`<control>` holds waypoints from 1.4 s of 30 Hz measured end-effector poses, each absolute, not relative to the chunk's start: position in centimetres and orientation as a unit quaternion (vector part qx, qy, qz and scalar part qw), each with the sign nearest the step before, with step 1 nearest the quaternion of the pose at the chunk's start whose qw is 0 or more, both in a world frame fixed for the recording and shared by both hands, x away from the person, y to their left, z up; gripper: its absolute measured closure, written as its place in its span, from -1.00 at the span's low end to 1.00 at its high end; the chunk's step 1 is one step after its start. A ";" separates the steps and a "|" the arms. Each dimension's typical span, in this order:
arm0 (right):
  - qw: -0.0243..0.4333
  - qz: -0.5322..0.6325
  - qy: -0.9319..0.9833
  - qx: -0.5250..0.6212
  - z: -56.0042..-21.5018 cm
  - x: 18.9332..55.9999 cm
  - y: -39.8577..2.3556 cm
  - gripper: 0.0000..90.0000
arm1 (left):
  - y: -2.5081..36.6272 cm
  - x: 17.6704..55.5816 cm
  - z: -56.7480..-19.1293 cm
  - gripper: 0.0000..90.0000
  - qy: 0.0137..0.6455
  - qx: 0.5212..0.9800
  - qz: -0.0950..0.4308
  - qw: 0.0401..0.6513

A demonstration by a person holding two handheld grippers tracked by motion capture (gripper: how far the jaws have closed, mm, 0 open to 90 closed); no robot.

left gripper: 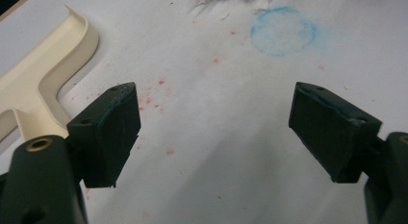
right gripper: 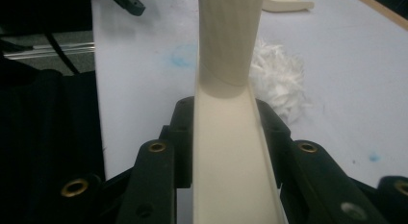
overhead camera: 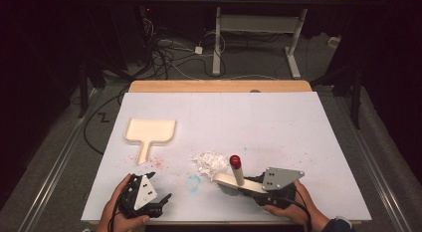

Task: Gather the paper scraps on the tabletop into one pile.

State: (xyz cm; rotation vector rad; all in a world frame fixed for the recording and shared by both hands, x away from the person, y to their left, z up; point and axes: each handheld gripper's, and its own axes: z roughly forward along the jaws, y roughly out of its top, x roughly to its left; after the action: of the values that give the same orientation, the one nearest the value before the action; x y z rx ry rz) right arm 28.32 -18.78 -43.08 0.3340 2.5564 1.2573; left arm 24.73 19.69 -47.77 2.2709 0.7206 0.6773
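Observation:
My right gripper [overhead camera: 247,188] is shut on a cream hand brush [overhead camera: 233,181] at the front right of the white sheet. The brush's red-tipped handle [overhead camera: 235,165] sticks up and away from me. In the right gripper view the brush [right gripper: 226,152] sits clamped between both jaws. A small heap of white paper shreds [overhead camera: 209,163] lies just left of the brush head, and the same shreds [right gripper: 278,76] appear beside the handle. A cream dustpan [overhead camera: 150,131] rests at the left. My left gripper [overhead camera: 160,188] hovers open at the front left, its jaws [left gripper: 214,123] wide apart over bare sheet.
A faint blue ring [overhead camera: 193,183] is drawn between the two grippers, and red specks [overhead camera: 157,163] dot the sheet below the dustpan handle. The white sheet [overhead camera: 278,122] covers a wooden table. Cables and a desk frame [overhead camera: 254,38] stand on the floor beyond.

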 end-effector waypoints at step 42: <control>0.162 0.436 0.876 0.126 -42.6 29.6 -17.6 0.51 | 19.3 25.0 -48.0 -0.61 0.270 0.872 0.253 0.321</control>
State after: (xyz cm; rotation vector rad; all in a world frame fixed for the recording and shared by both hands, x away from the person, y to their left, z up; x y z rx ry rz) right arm 29.64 -17.58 -42.63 0.3598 2.5002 1.2451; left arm 25.01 19.30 -47.97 2.2890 0.7092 0.6655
